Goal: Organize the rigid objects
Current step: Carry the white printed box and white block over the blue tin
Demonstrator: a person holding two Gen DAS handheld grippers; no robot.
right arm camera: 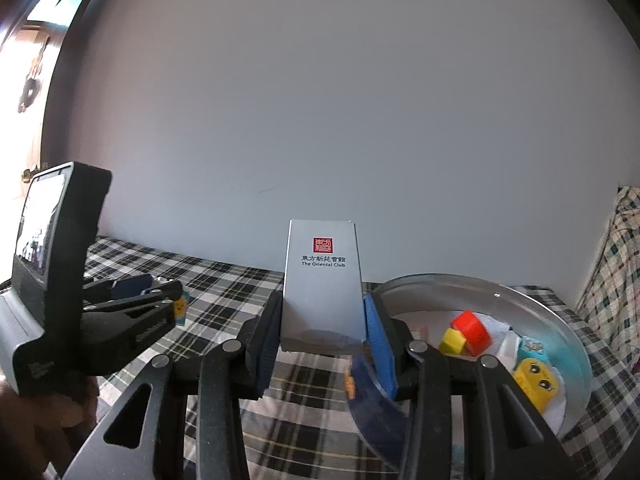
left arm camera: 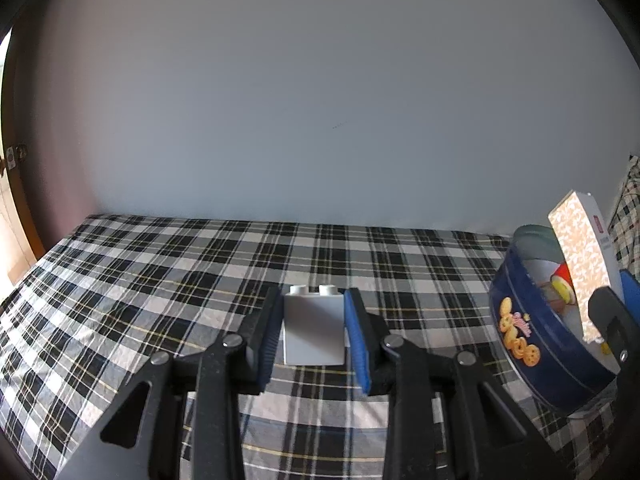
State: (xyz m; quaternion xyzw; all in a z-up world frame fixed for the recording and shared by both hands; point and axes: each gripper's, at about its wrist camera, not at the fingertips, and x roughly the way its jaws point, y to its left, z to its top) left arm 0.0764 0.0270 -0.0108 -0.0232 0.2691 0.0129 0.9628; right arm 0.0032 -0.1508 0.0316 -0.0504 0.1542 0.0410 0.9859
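I have the left gripper (left arm camera: 314, 330) angled down, its pads clamped on a white brick (left arm camera: 315, 326). My right gripper (right arm camera: 324, 336) points nearer level, jaws closed on an upright box (right arm camera: 322, 280); both grips look firm

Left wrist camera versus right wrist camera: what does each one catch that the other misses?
Only the left wrist view shows the white brick clamped in the left gripper. Only the right wrist view shows the box's printed face, the yellow face brick and the teal brick. Both show the box in the right gripper, the blue tin, its red piece and the plaid cloth.
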